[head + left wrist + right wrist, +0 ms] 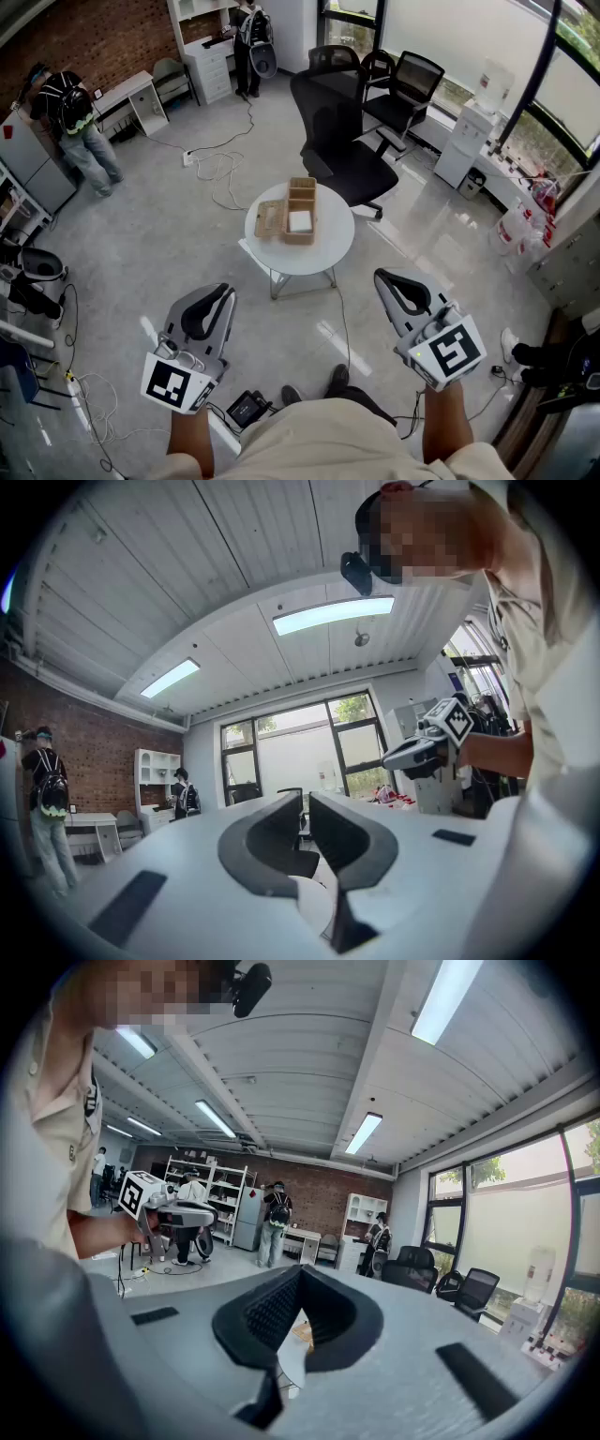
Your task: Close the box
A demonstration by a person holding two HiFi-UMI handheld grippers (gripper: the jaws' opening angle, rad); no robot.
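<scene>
Round white worktop [328, 246] on grey floor [169, 253]. Open wooden box [302, 199] just past centre toward 12 o'clock. Lid [270, 218] flat on worktop at box's 9 o'clock, touching it. White item [300, 222] inside box. Cable [220, 173] looped on floor at worktop's 11 o'clock.

The head camera looks steeply down. The round table [328, 246] lies far ahead and both grippers are near. The left gripper [223, 294] camera faces level along its jaws toward the windows [309, 747]. The right gripper [384, 279] camera faces the far brick wall [309, 1199]. Each gripper view shows the other gripper to one side.
</scene>
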